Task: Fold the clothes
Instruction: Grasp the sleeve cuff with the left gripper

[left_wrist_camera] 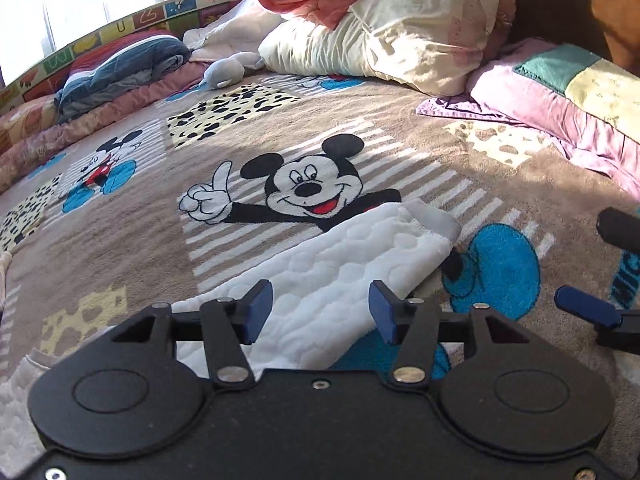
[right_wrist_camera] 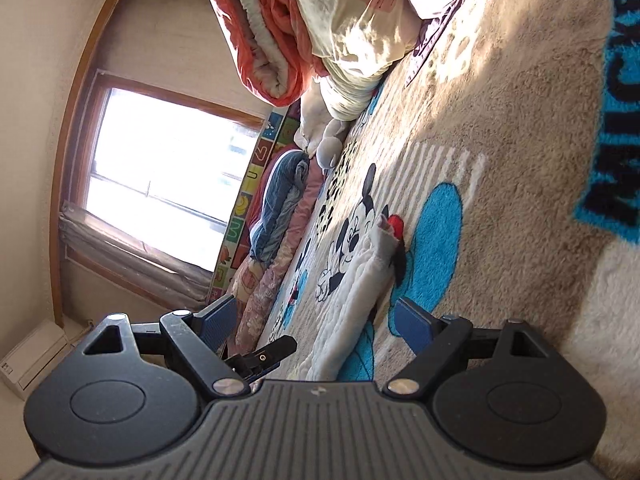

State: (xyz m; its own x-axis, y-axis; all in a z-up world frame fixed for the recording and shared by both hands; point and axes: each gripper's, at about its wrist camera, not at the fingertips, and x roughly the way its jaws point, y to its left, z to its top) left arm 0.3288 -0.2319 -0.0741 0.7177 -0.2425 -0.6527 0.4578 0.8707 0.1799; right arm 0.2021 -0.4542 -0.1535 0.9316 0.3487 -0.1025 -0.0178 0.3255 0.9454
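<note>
Garment lies directly ahead of left gripper, long axis running away toward the Mickey print.
Left gripper: nearer, jaws half open, empty. Right gripper: beside the garment, wide open, empty.

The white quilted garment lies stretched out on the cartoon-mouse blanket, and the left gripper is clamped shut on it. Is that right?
Not quite. The white quilted garment does lie stretched out on the cartoon-mouse blanket, but the left gripper is not clamped on it. The left wrist view shows its blue pads standing apart, with the cloth lying loose on the blanket beyond them.
</note>
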